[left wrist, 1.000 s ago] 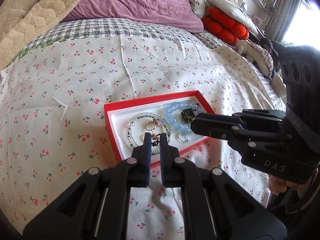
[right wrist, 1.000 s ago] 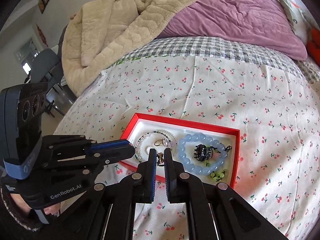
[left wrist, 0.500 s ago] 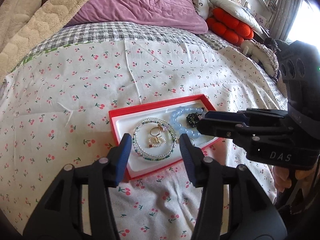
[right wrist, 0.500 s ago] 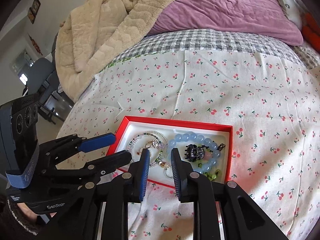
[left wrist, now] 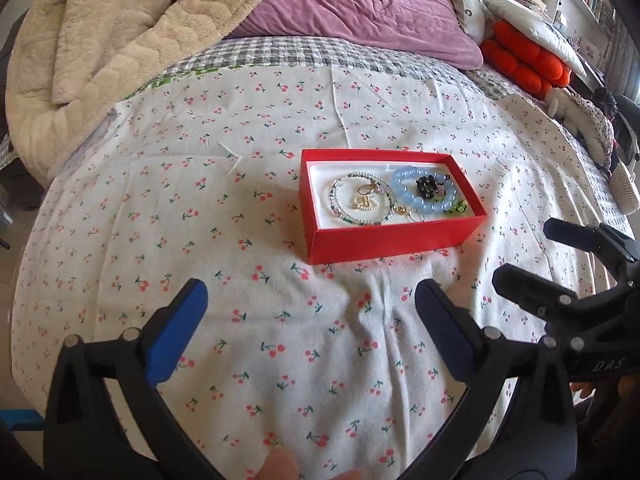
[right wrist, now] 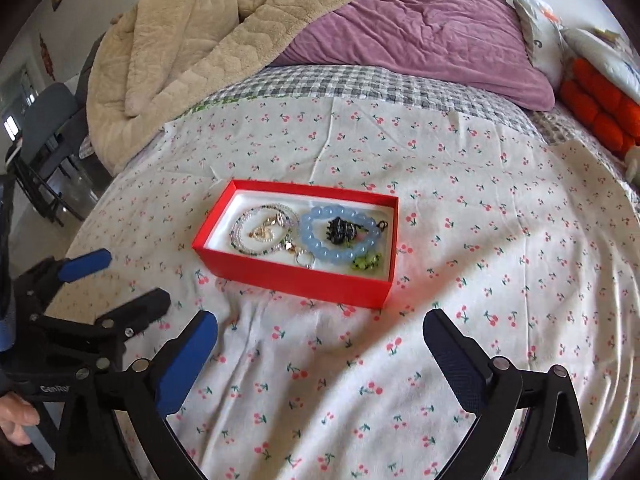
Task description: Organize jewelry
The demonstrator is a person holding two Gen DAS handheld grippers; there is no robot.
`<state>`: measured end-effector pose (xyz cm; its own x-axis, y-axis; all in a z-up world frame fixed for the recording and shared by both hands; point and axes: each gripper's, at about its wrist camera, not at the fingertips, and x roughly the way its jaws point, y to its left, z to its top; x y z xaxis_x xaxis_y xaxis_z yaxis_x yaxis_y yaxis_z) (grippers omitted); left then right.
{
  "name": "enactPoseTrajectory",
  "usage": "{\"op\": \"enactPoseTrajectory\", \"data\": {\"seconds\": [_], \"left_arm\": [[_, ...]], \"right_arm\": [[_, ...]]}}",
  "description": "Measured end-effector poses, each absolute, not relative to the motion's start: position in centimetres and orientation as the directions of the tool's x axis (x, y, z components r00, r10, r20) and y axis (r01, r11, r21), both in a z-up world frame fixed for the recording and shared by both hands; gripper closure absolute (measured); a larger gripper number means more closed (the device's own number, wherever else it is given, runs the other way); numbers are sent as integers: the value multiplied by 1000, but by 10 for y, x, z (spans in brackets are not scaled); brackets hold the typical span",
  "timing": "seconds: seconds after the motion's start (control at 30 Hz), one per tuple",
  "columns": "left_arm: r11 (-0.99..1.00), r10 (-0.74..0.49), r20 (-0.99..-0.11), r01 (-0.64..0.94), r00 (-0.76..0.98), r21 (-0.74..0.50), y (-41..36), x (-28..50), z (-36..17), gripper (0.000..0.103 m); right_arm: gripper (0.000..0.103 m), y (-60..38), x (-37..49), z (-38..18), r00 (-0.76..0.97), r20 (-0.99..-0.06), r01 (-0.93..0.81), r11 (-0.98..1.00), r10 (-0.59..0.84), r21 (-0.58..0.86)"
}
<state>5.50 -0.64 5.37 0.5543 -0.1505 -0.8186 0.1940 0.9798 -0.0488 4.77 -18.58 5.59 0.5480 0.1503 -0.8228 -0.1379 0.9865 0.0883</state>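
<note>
Bed fills both views: white cherry-print sheet (left wrist: 280,340), grey checked blanket (left wrist: 320,50) behind it, purple duvet (left wrist: 360,4) at 12 o'clock, beige fleece blanket (left wrist: 100,40) bunched at 10 o'clock. Red box (left wrist: 384,240) sits on the sheet, open, white-lined, near centre in both views.

Inside the box: clear and green beaded strand (left wrist: 360,210) coiled in the left half, gold pieces inside the coil, blue bead bracelet (left wrist: 424,196) in the right half with a black claw clip (left wrist: 426,186) lying in its ring, green bead piece (left wrist: 456,208) at the near right corner. Small rings near the front wall, too small to sort.

Left gripper (left wrist: 310,300) spread wide, jaws have just been opening, nothing between them but sheet; box sits at 12 to 1 o'clock beyond the tips, apart. Right gripper (right wrist: 320,330) likewise spread wide, just been opening, empty, box at 11 to 12 o'clock ahead, apart.

Nothing blocks the box in either view.

Left view only: bookshelf at 1 o'clock, orange cushion (left wrist: 524,64) in full, right gripper at 3 o'clock, fingertips at bottom edge. Right view only: dark chair (right wrist: 44,128) at 9 o'clock, left gripper at 8 o'clock, a hand (right wrist: 16,416) under it.
</note>
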Motion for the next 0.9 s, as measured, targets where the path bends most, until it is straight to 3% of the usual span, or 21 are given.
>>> {"op": "enactPoseTrajectory", "data": {"seconds": [0.33,0.9], "left_arm": [[988,-126,-829,147,544,-53,2,7,35,0],[992,-67,-845,126,531,0,1,5,12,0]], "right_arm": [[0,-183,-10,39,540,-840,-75,997,49,10],[0,-172,-8,15,500,-866,-31,999,-12,-32]]}}
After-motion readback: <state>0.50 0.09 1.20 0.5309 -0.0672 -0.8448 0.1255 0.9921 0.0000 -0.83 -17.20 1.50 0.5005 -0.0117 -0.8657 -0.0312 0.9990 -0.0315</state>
